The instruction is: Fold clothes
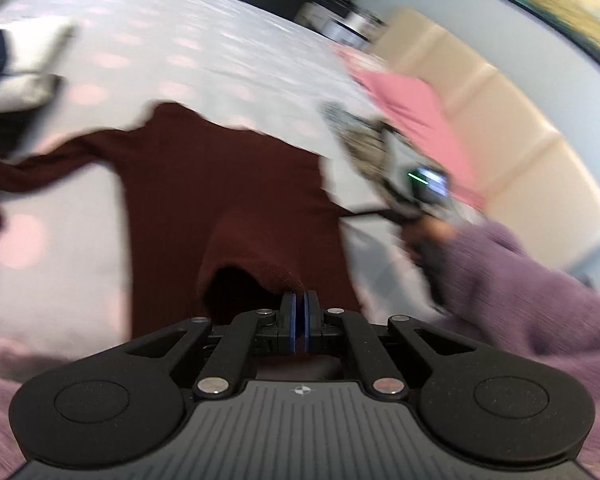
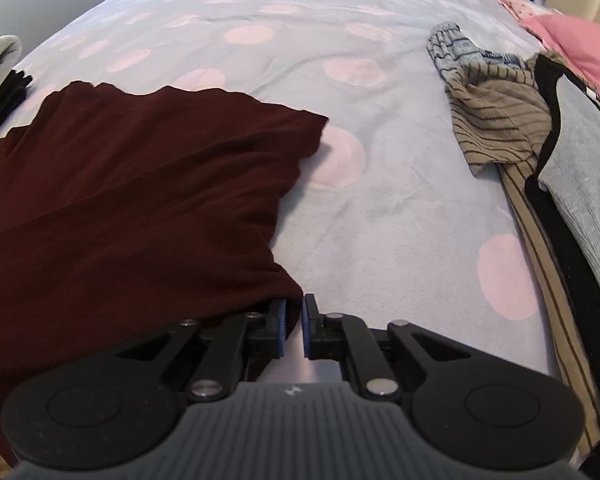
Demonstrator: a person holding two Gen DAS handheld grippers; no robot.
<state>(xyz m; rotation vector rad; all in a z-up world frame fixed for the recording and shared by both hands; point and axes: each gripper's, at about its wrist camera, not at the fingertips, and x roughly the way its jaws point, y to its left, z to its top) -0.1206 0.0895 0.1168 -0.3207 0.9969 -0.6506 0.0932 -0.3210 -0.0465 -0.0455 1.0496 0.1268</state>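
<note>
On the dotted bedspread, a dark maroon top is lying spread out, one sleeve trailing off toward the left in the left wrist view. The left gripper is pinching a raised fold of that top at its hem, its blue pads pressed flat together with the cloth caught at their tips. The right gripper is sitting at the top's near corner, its jaws nearly closed; the fabric edge is lying over the left pad, though whether it is truly clamped is hard to say from this angle. In the blurred left wrist view, a purple sleeve is reaching in from the right. To the right on the bed, a striped tan garment, a grey knit piece and a pink cloth are lying in a heap, well apart from the maroon top.
</note>
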